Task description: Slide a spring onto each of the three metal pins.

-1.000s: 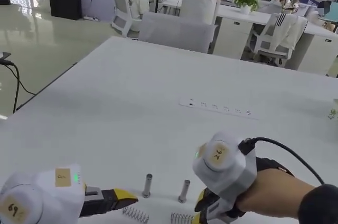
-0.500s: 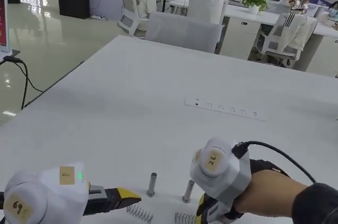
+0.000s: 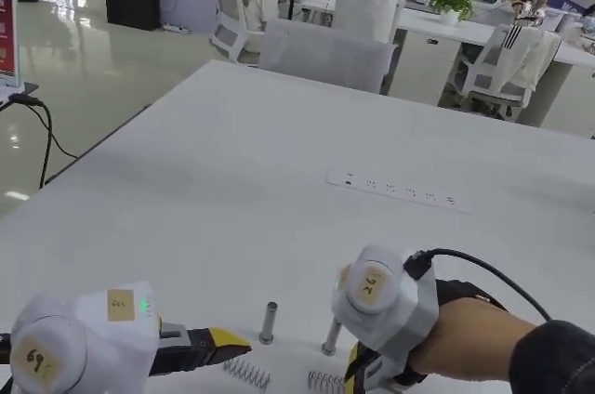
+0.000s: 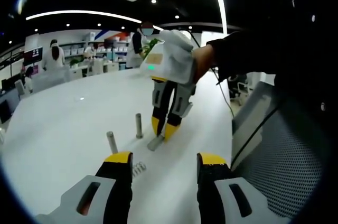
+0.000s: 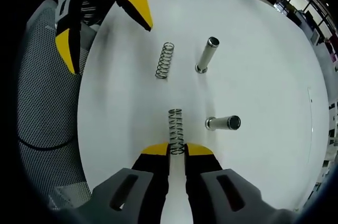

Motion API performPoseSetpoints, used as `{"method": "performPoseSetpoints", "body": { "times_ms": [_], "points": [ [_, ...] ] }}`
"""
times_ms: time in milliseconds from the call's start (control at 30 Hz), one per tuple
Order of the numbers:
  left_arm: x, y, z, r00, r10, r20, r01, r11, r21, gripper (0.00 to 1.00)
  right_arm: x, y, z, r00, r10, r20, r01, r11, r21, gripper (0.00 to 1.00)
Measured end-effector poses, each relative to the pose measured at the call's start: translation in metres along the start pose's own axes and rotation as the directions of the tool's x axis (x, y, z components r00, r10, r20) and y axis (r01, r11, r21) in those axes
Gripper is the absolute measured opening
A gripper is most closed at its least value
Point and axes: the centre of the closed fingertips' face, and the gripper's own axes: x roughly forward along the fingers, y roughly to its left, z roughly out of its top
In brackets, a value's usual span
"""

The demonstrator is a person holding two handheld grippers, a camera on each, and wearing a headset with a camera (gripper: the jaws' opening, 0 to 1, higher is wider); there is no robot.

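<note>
Beyond the left pin (image 3: 269,321) and the right pin (image 3: 330,336), the tabletop (image 3: 232,180) lies bare as far as the power strip (image 3: 398,191), so you have wide room ahead. Close in, the 2 upright pins leave a narrow lane between them. Your right gripper (image 5: 177,150), clamped on the gripped spring (image 5: 176,123), sits just beside the right pin. Your left gripper (image 4: 165,159), jaws apart, points at it. A loose spring (image 5: 166,59) lies between the left gripper and the left pin. A mesh chair back (image 5: 37,102) stands off the table's near edge.
</note>
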Motion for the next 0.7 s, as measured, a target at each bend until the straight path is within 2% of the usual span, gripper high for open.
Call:
{"method": "performPoseSetpoints", "body": {
  "times_ms": [200, 333, 700],
  "points": [
    [0.002, 0.000, 0.000, 0.9999, -0.011, -0.001, 0.011, 1.000, 0.002, 0.42, -0.010, 0.005, 0.003, 0.9999, 0.010, 0.002, -0.010, 1.000, -0.004, 0.07],
    [0.005, -0.001, 0.000, 0.9997, -0.023, -0.001, 0.023, 1.000, 0.005, 0.41, -0.021, 0.015, 0.009, 0.9994, 0.034, 0.012, -0.034, 0.999, -0.018, 0.07],
    [0.011, -0.004, 0.005, 0.9987, -0.051, 0.002, 0.051, 0.998, 0.023, 0.38, -0.044, 0.030, 0.029, 0.9989, 0.040, 0.024, -0.038, 0.997, -0.072, 0.07]
  ]
}}
